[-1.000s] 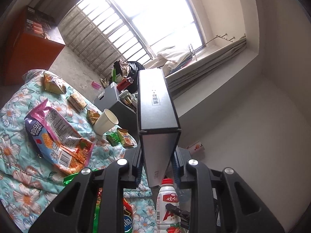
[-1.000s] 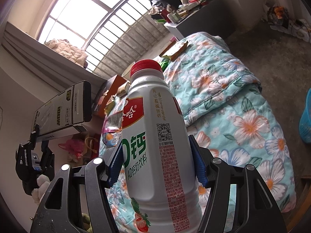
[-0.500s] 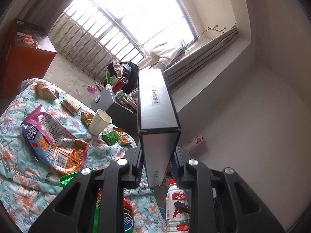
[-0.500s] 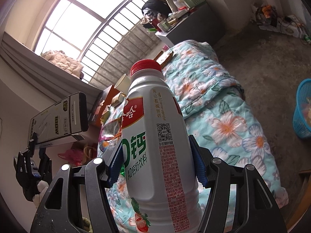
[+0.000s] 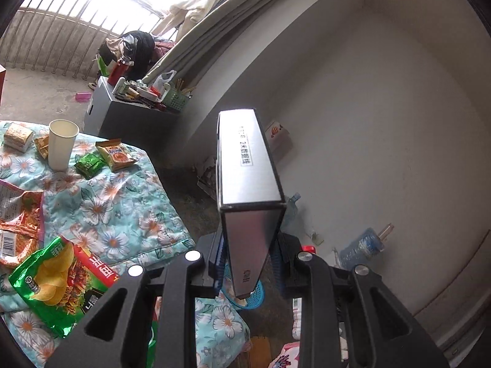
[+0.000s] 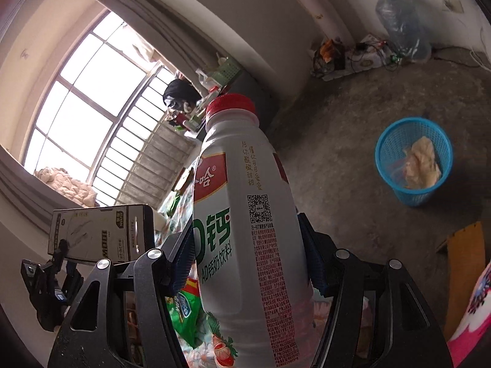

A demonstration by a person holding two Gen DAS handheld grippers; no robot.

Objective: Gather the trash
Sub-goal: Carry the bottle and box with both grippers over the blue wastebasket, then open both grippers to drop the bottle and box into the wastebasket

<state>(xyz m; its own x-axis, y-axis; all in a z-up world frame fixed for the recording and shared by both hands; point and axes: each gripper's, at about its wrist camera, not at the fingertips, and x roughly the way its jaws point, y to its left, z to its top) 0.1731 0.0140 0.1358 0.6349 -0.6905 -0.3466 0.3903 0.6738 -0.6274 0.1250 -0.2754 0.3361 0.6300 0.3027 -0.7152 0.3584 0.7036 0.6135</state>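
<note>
Between the fingers of the left hand-held gripper (image 5: 247, 263) sits a long silver-grey box (image 5: 247, 178), pinched at its near end so that it juts forward and upward; the jaws are closed onto its two sides. Seen from the right wrist, that same box (image 6: 101, 233) hangs out to the left, with the left hand-held gripper (image 6: 52, 279) dark beneath it.

The right hand-held gripper (image 6: 247, 263) is closed on a white bottle (image 6: 245, 224) with a red cap (image 6: 230, 105); its blue pads (image 6: 182, 265) press against the label on either side, and the bottle stands upright in the grip.

Off to the right on the concrete floor (image 6: 337, 168) stands a blue basket (image 6: 412, 161) with crumpled paper (image 6: 422, 165) inside, well apart from the bottle. From the left wrist, only a bit of that basket (image 5: 256, 294) shows beneath the box.

To the left lies the bed under a floral quilt (image 5: 116, 202), strewn with litter: a paper cup (image 5: 63, 144) standing upright, a green wrapper (image 5: 89, 164) and an orange snack packet (image 5: 116, 154) just beside it, a green crisp bag (image 5: 58, 279) near the quilt's edge and an orange bag (image 5: 18, 224) further left. Two big water jugs (image 5: 362, 248) rest on the floor by the wall.
</note>
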